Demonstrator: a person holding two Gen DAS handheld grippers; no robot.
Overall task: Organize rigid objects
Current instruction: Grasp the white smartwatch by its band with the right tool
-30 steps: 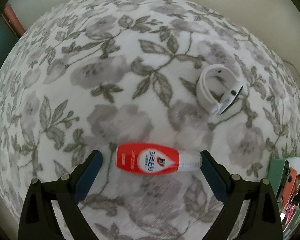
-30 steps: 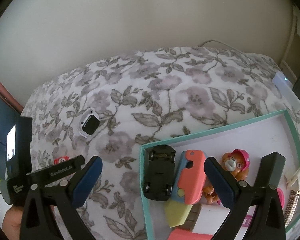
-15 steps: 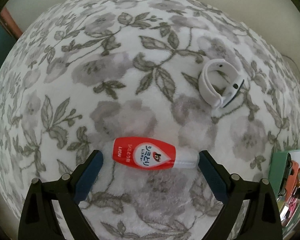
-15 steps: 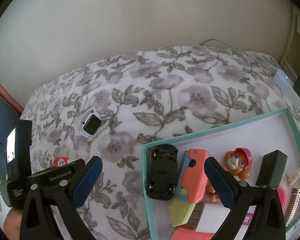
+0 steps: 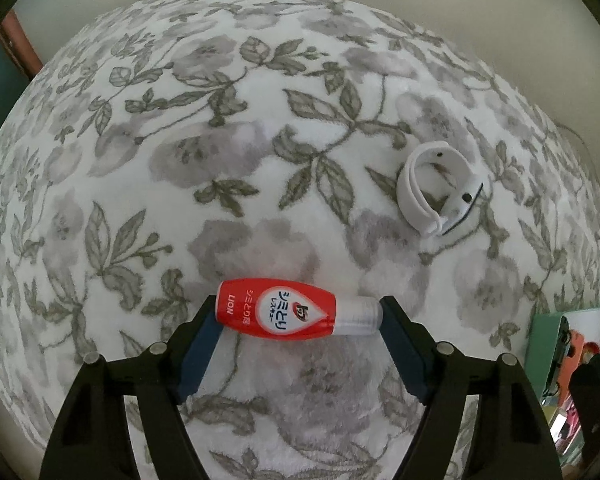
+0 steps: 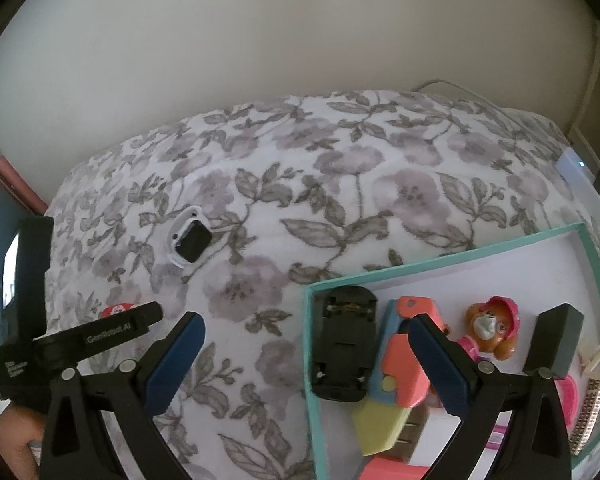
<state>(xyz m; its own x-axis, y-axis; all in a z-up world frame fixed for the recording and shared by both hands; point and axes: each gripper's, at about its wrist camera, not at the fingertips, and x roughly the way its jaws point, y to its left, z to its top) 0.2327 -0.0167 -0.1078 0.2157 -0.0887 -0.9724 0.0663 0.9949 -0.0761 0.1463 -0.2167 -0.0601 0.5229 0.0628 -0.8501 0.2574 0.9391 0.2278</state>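
A red bottle with a clear cap lies sideways on the floral blanket. My left gripper is closing on it lengthwise, and its blue pads touch the red base and the cap. In the right wrist view only the bottle's top peeks out behind the left gripper's black body. A white smartwatch lies on the blanket, apart from both grippers. My right gripper hangs open over the left edge of the teal box, with nothing held.
Inside the box lie a black toy car, an orange, blue and yellow toy, a dog figure, a black block and other small items. A white device sits at the blanket's right edge, and a wall stands behind.
The left jaws have come together from wide apart until the pads meet the bottle's two ends. The bottle has turned slightly. The right gripper has stayed where it was.
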